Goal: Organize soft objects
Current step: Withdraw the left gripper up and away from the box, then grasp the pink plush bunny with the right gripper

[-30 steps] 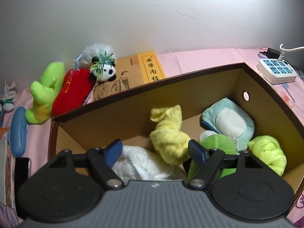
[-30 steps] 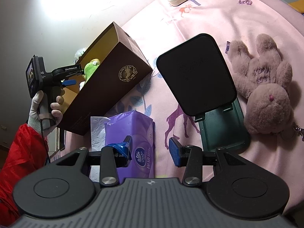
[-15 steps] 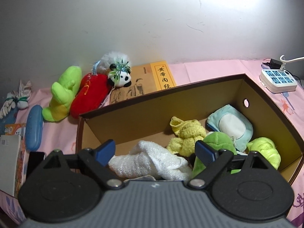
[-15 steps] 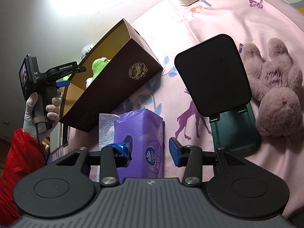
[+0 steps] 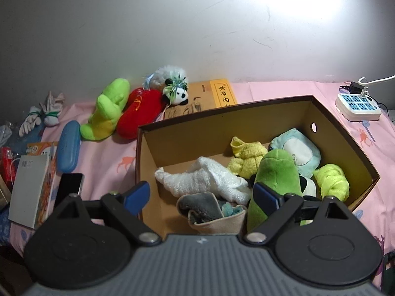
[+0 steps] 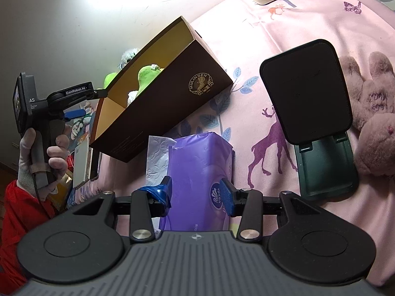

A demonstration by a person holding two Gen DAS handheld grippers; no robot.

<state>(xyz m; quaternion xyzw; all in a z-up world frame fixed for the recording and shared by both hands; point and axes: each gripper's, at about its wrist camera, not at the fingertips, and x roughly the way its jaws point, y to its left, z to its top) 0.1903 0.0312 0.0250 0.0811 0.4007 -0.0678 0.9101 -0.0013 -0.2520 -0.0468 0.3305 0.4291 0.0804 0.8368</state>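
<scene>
A brown cardboard box holds a yellow cloth, a white towel, a green plush, a light blue plush, a lime cloth and a grey slipper sock. My left gripper hangs open above the box's near edge with nothing between its fingers. Against the wall lie a green plush, a red plush and a panda. My right gripper is open above a purple tissue pack. A pink bunny plush lies at the right.
A yellow book lies behind the box, a power strip at the far right. Left of the box are a blue case, a phone, a booklet and bundled gloves. A dark tablet stand stands beside the bunny.
The yellow cloth stood upright between my left jaws; it now lies slumped in the box. My left gripper has opened wider, risen and drawn back. The right gripper has barely shifted.
</scene>
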